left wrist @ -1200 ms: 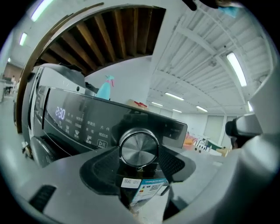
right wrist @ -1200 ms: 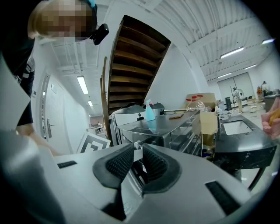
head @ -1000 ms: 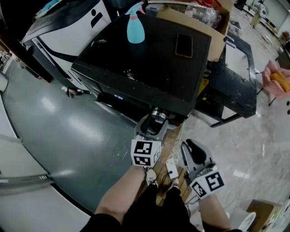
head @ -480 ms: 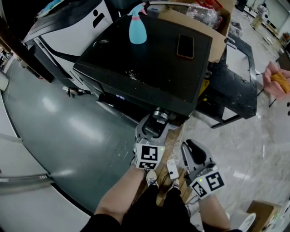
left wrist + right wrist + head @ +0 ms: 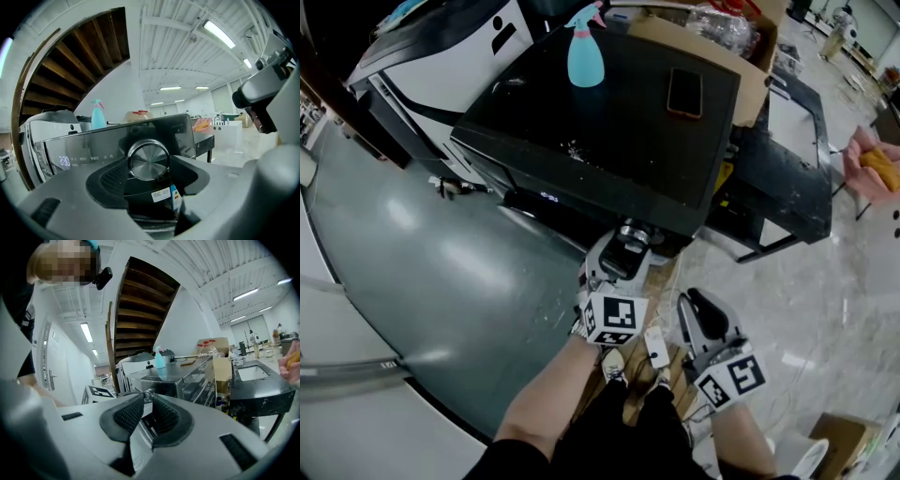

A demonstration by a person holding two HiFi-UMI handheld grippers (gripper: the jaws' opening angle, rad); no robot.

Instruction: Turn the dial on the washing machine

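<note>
Dark rubber pads (image 5: pixel 125 416) of the right claw (image 5: pixel 701 314) meet on nothing, low at 5 o'clock in the head view. Beyond it the left claw (image 5: pixel 622 251) is clamped on the steel dial (image 5: pixel 149 161), at 6 o'clock of the washing machine's (image 5: pixel 609 122) black top. Best, I judge, to squeeze firmly and roll about the dial's own axis, watching the lit display (image 5: pixel 65 161) at its 9 o'clock.

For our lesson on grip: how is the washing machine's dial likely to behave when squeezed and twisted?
The dial looks like brushed metal: probably rigid, slippery. Round and smooth-sided, it might slide between the ribbed pads of the left gripper. Mounted on the panel, it should turn, not lift.
</note>
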